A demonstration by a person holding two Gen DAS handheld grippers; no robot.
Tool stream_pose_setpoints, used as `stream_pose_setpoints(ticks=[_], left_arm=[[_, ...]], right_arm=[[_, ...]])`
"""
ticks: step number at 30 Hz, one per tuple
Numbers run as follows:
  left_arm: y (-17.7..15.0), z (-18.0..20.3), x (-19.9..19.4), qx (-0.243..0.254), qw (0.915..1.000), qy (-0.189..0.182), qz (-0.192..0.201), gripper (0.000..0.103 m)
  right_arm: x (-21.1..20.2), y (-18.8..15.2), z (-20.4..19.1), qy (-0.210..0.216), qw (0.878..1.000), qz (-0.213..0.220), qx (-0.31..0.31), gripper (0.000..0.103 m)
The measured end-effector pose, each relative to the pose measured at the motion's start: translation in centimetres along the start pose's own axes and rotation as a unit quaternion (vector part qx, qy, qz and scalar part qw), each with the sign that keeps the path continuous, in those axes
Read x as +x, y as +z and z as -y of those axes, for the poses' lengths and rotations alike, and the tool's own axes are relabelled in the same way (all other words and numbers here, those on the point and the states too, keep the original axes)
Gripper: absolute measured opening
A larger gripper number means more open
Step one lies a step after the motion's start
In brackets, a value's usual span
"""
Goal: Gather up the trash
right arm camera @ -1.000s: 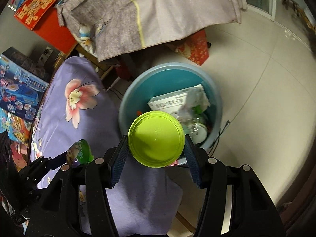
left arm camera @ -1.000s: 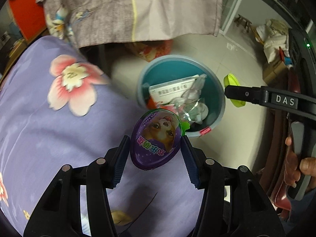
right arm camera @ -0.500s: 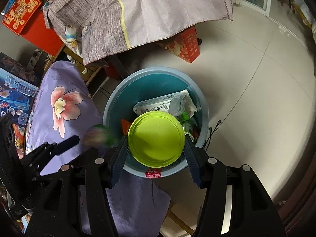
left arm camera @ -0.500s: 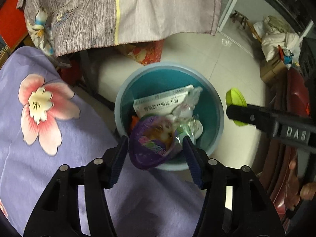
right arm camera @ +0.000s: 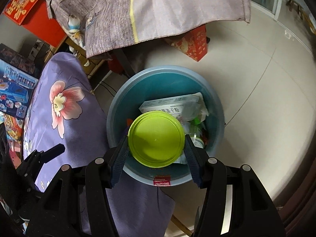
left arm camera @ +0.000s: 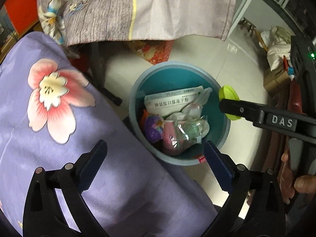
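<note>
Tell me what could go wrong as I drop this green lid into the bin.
1. The green lid held in the right gripper hangs over the near side of the blue bin; released here it might clip the rim and roll onto the floor.
2. The left gripper, its jaws opening and empty, sits close to the right gripper over the bin; the two could bump.
</note>
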State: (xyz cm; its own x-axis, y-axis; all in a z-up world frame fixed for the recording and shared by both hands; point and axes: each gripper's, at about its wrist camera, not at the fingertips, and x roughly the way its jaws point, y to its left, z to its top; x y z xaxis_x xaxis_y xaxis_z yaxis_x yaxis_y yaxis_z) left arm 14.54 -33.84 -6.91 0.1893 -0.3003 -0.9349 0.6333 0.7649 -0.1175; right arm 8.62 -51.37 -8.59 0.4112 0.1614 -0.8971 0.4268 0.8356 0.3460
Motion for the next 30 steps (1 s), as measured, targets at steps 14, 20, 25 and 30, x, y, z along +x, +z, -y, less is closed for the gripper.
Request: stream_pose_setpoints(ticks=[14,20,25,30], left_arm=[[-1.7,-2.1,-2.1,-0.041,0.9984,0.036,0.019,0.098],[-2.7,-1.6,-3.3,-0.037,0.998,0.045,0.023,0.098],[-3.7,-1.0,-4.9,-0.032,0.9975,0.053,0.035,0.098],[-4.7,-0.9,-6.6,-0.032,0.9967,0.058,0.048,0.098]], right_arm=[[-1.0,-0.6,-2.0,0.003,1.0,0.014,-0.023,0.079],[-2.3,-1.9,-2.1,0.003,1.0,0.019,-0.023,0.084],[-3.7,-3.3,-2.6,0.001,0.999,0.027,-0.033,0.086],[-5.1,-4.5,-3.3,0.001,0.998,0.034,-0.05,0.095]])
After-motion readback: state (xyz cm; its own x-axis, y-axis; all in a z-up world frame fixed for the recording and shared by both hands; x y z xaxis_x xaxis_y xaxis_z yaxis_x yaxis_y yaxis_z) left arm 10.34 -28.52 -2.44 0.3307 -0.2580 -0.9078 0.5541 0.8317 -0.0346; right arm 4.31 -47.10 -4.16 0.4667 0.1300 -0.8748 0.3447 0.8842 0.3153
